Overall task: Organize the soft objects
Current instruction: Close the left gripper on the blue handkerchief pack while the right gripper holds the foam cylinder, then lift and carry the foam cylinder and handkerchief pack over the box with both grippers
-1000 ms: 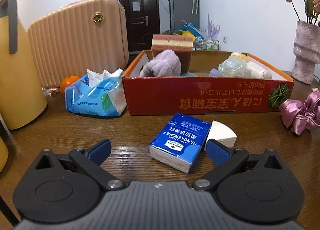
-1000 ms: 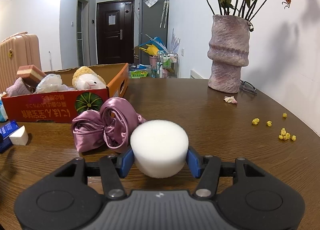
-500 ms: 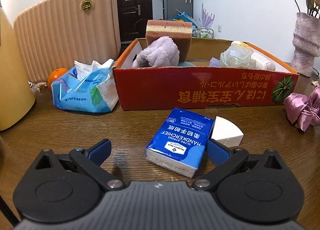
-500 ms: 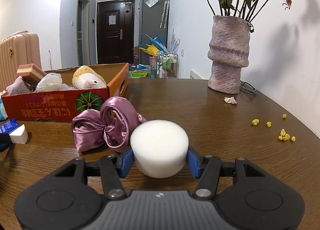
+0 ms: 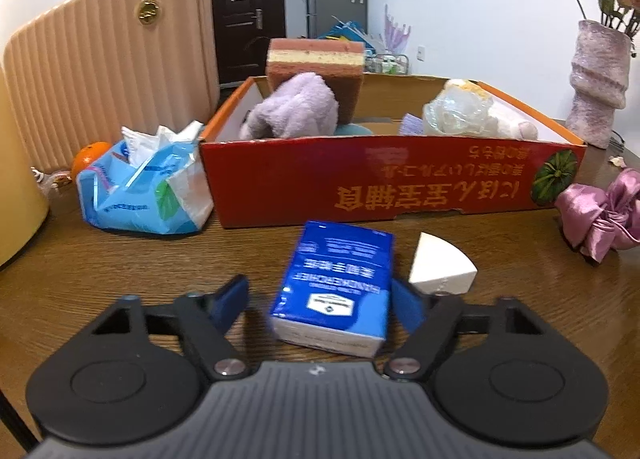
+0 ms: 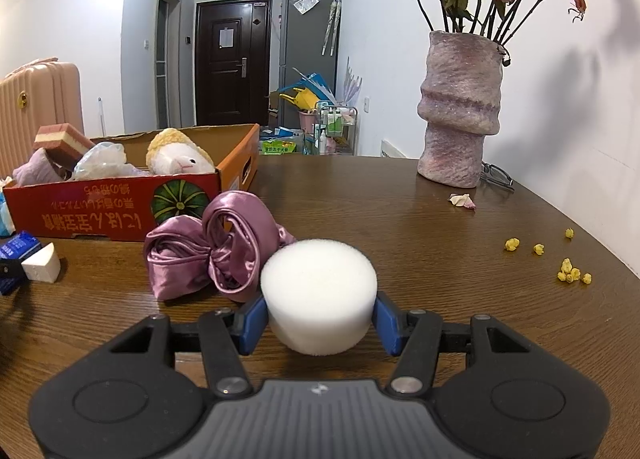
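Observation:
My left gripper (image 5: 320,301) is open around a blue tissue pack (image 5: 336,283) lying on the table; its right finger touches the pack, its left finger stands apart. A white wedge sponge (image 5: 440,269) lies just right of it. My right gripper (image 6: 318,319) is shut on a round white sponge (image 6: 318,293). The red cardboard box (image 5: 400,185) behind holds a purple towel (image 5: 296,111), a layered sponge (image 5: 316,63), a clear plastic bag and a plush toy (image 6: 176,157). A pink satin bow (image 6: 216,247) lies by the box's right end.
A blue tissue bag (image 5: 148,187) and an orange (image 5: 90,153) lie left of the box. A beige suitcase (image 5: 108,59) stands behind. A vase of roses (image 6: 460,115), glasses and yellow crumbs (image 6: 568,271) are on the table's right side.
My left gripper has moved forward and narrowed around the blue tissue pack, which has turned more lengthwise between the fingers. My right gripper still holds the round sponge, unmoved.

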Action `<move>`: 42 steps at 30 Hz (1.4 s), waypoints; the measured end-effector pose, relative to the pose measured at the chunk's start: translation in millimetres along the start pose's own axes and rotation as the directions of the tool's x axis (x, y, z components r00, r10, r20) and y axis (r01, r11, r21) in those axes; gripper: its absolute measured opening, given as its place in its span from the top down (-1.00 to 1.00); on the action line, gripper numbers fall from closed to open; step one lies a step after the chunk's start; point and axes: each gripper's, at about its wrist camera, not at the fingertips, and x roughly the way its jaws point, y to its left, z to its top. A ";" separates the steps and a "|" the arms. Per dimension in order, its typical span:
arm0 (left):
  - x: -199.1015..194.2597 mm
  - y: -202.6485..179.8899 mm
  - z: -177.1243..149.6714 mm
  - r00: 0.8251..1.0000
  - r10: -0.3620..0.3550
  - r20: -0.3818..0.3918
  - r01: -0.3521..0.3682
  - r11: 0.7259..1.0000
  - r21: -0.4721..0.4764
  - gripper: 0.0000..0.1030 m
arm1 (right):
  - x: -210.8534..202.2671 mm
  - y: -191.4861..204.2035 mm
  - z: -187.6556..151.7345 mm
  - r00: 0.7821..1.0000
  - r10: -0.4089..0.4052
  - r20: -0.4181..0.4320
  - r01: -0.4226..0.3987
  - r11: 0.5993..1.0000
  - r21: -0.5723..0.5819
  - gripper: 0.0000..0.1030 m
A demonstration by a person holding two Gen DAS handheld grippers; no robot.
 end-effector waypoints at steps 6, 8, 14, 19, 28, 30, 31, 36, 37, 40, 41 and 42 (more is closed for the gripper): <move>-1.1 -2.7 -0.7 0.999 -0.032 0.002 0.032 0.999 0.011 -0.05 | -0.3 0.0 -0.1 1.000 0.002 0.001 -0.002 1.000 0.000 -0.08; -2.1 -3.1 -1.1 0.999 -0.032 0.005 0.032 0.999 0.013 -0.05 | -0.5 0.7 0.1 1.000 0.003 0.004 -0.003 1.000 -0.003 -0.08; -7.5 -4.9 -1.6 0.999 -0.016 0.031 0.015 1.000 0.023 -0.03 | -3.4 1.3 1.2 1.000 0.004 0.022 -0.004 1.000 -0.006 -0.08; -15.6 -5.3 -1.3 0.997 0.002 0.071 -0.003 1.000 0.022 -0.03 | -5.6 0.6 1.4 0.999 0.001 0.039 -0.001 1.000 -0.005 -0.08; -33.0 -0.5 -1.3 0.989 0.045 0.138 -0.042 0.999 -0.020 -0.03 | -18.9 0.2 3.7 0.992 -0.005 0.127 0.005 1.000 0.000 -0.07; -37.6 0.1 -1.3 0.987 0.053 0.151 -0.049 0.998 -0.032 -0.03 | -23.5 1.1 4.4 0.988 -0.007 0.154 0.007 1.000 -0.002 -0.07; -40.1 0.1 -1.3 0.986 0.056 0.158 -0.051 0.998 -0.038 -0.02 | -25.6 1.6 4.8 0.986 -0.009 0.168 0.009 1.000 0.000 -0.08; -51.3 -0.8 -1.2 0.980 0.070 0.188 -0.059 0.996 -0.063 -0.02 | -32.8 7.1 7.2 0.978 0.002 0.207 -0.004 1.000 0.010 -0.08; -53.3 -1.3 -0.8 0.978 0.074 0.194 -0.061 0.996 -0.068 -0.03 | -34.3 9.2 7.5 0.977 0.004 0.215 -0.006 1.000 0.008 -0.08; -59.6 -2.8 0.2 0.974 0.080 0.212 -0.064 0.995 -0.082 -0.02 | -38.5 14.8 9.1 0.971 0.012 0.238 -0.014 1.000 0.008 -0.08; -61.6 -3.5 0.6 0.972 0.082 0.218 -0.065 0.994 -0.086 -0.02 | -40.1 16.3 9.4 0.969 0.014 0.246 -0.017 1.000 0.009 -0.08; -63.1 -4.4 0.7 0.971 0.083 0.224 -0.065 0.994 -0.088 -0.02 | -41.4 18.6 10.0 0.967 0.017 0.254 -0.020 1.000 0.008 -0.08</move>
